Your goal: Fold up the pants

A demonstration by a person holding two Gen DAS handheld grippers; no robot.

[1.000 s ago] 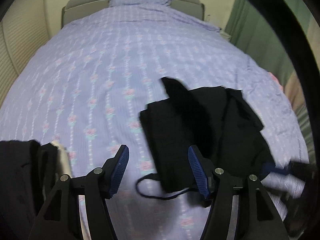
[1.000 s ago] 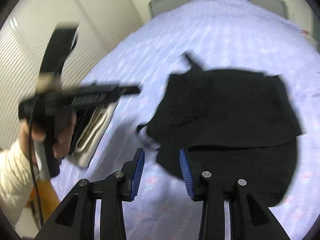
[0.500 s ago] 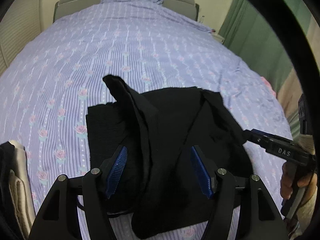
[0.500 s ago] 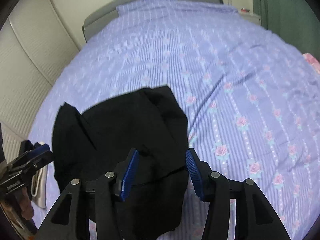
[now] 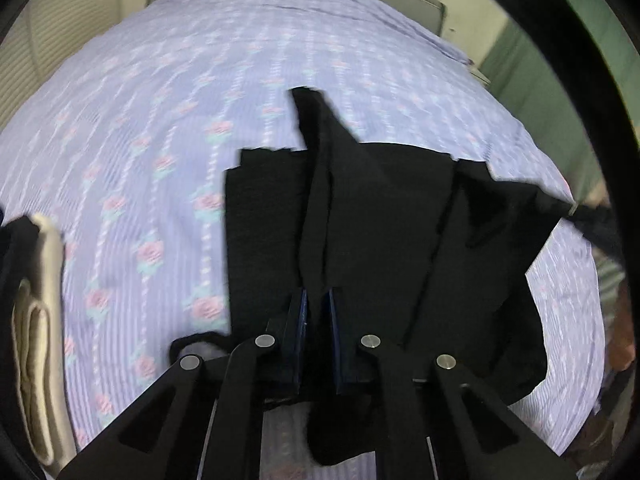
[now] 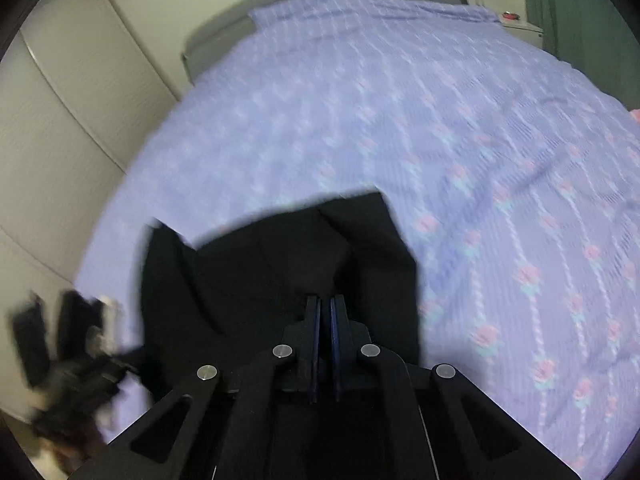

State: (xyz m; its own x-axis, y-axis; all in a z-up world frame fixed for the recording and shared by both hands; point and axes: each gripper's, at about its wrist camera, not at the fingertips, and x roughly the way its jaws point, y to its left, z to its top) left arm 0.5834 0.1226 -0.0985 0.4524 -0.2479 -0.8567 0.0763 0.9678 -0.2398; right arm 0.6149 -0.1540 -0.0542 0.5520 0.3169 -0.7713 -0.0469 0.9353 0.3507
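We are pinching the black pants [image 5: 380, 216] with both tools: the left hand-held gripper [image 5: 317, 308] is clamping a fabric ridge, the right hand-held gripper [image 6: 325, 316] an edge. The pants are lying at six o'clock on the bed [image 5: 200, 100].

black pants [image 5: 384, 216], lilac floral bedspread [image 5: 168, 120]

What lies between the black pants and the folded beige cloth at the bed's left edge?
Only bare floral bedspread, seen in the left wrist view, separates the black pants from the beige cloth.
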